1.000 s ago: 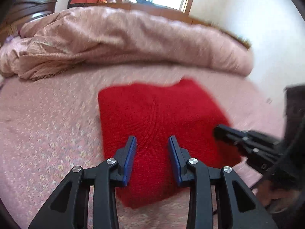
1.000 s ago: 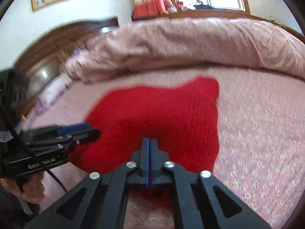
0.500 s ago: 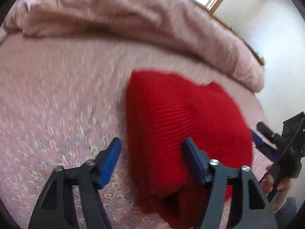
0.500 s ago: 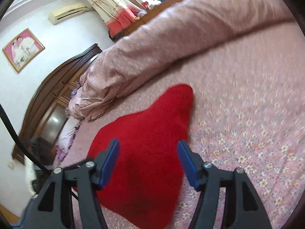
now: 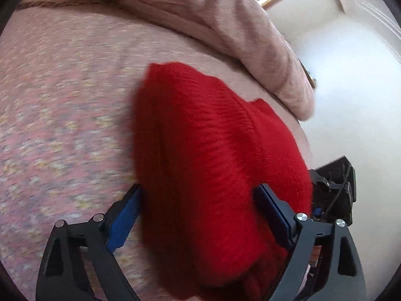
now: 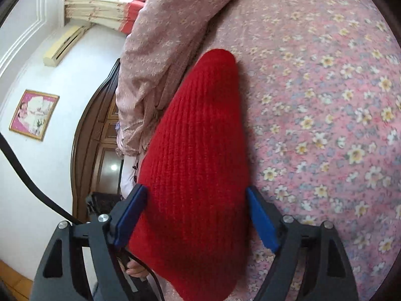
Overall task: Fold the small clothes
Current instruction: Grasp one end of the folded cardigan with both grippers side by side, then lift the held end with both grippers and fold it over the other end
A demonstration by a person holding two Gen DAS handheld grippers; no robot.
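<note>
The left hand-held gripper (image 5: 198, 213) stands released, its jaws just having widened; the folded red knit garment (image 5: 213, 163) lies between its blue pads (image 5: 124, 223) without being pinched. The garment rests on the bed's pink flowered sheet (image 5: 62, 115), near a rumpled quilt (image 5: 200, 12). The right hand-held gripper (image 6: 198, 213) is likewise released, jaws just spread, straddling the same garment (image 6: 198, 163) on the sheet (image 6: 325, 100).

Left gripper (image 5: 200, 215) and right gripper (image 6: 198, 213) both tilt downward, their jaws spread wide, having just been opening
</note>
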